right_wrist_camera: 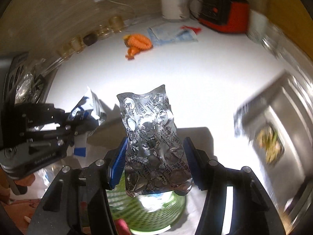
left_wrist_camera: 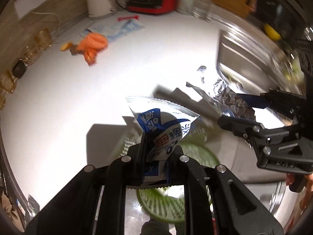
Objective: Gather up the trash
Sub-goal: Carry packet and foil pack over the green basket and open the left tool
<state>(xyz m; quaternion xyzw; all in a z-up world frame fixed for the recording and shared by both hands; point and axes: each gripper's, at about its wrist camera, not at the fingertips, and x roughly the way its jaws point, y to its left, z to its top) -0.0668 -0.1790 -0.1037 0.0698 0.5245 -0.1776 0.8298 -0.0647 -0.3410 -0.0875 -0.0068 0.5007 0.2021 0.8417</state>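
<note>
My left gripper [left_wrist_camera: 156, 148] is shut on a crumpled white and blue wrapper [left_wrist_camera: 164, 125], which sticks up from its jaws. Its black frame also shows at the left of the right wrist view, left gripper [right_wrist_camera: 75, 126], with the wrapper [right_wrist_camera: 91, 105] in it. My right gripper [right_wrist_camera: 156, 156] is shut on a crinkled silver blister pack [right_wrist_camera: 152, 137], pinched upright between the blue pads [right_wrist_camera: 119, 160]. In the left wrist view the right gripper [left_wrist_camera: 242, 110] holds that blister pack [left_wrist_camera: 217, 96] at the right. A green slatted basket [left_wrist_camera: 166, 203] [right_wrist_camera: 156, 217] sits below both grippers.
On the white counter [left_wrist_camera: 58, 101] lie an orange scrap [left_wrist_camera: 92, 45] [right_wrist_camera: 138, 43] and a pale blue packet [left_wrist_camera: 121, 29] [right_wrist_camera: 172, 34]. A red and black appliance [right_wrist_camera: 225, 15] and a white roll [right_wrist_camera: 172, 0] stand at the back wall. The steel sink [right_wrist_camera: 283, 127] is at the right.
</note>
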